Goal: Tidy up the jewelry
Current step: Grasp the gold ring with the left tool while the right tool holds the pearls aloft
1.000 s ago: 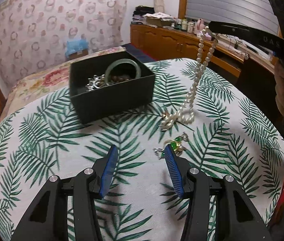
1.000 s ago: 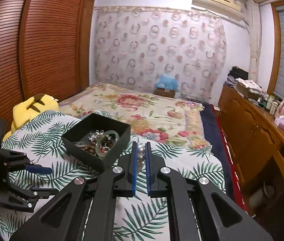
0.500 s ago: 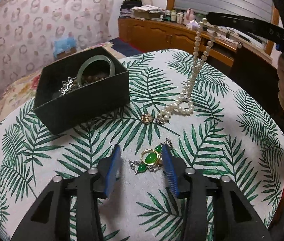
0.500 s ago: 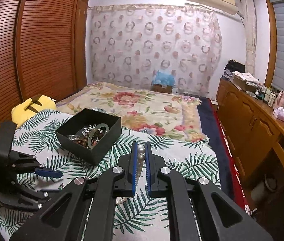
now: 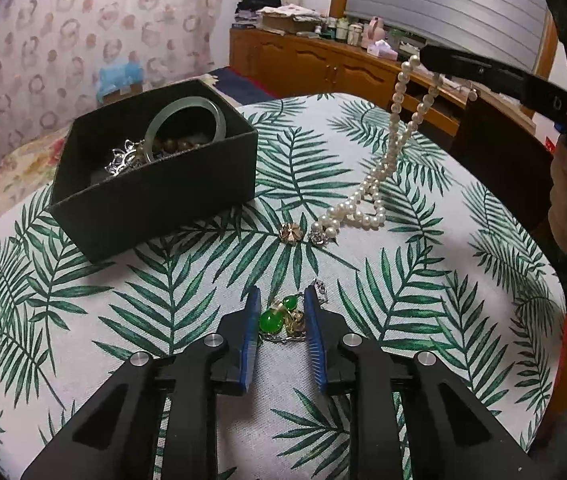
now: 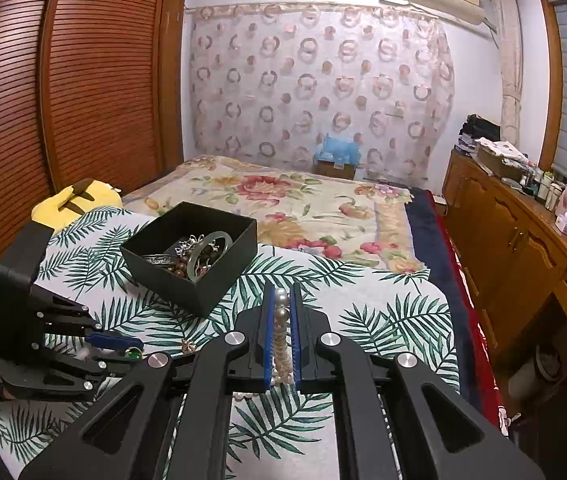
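Closing left gripper (image 5: 281, 316) around green pendant (image 5: 270, 321) on leaf-print cloth (image 5: 187, 304), pads seemingly not yet pressing; squeeze centred before lifting toward black box (image 5: 155, 204), right gripper (image 6: 282, 332) clamped on pearl necklace (image 5: 383, 168).

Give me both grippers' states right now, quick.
Left gripper: jaws closing around the green-stone jewelry piece, not yet clamped.
Right gripper: shut on the pearl necklace.

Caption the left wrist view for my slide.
Left gripper closing around a green-stone pendant while pearls dangle beside the black box.
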Action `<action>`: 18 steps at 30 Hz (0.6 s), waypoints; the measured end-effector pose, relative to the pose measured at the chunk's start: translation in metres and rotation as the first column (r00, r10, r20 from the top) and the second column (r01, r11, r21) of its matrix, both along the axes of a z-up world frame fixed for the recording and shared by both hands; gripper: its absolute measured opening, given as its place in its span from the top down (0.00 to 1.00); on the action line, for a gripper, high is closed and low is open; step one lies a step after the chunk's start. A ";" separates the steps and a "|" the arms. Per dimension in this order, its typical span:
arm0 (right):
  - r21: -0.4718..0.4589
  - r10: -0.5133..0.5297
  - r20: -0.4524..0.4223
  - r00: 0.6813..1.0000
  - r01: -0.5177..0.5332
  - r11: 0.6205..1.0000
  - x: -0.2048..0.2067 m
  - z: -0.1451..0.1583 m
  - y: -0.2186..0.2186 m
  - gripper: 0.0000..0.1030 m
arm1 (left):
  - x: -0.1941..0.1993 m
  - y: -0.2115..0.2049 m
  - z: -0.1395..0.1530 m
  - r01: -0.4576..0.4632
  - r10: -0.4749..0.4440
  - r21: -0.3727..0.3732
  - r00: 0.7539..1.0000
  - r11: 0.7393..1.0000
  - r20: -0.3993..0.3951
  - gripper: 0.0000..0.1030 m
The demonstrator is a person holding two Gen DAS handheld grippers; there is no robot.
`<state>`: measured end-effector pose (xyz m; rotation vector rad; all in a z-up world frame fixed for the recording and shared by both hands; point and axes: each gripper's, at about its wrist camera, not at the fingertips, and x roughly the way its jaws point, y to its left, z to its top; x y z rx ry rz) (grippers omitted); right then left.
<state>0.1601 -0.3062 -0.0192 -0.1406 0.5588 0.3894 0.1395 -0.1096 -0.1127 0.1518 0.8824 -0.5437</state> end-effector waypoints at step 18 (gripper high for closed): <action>0.014 0.055 0.056 0.997 -0.056 0.998 -0.008 0.034 0.022 0.92 | -0.008 0.037 0.051 -0.092 0.102 -0.090 0.988 0.992 0.117 0.82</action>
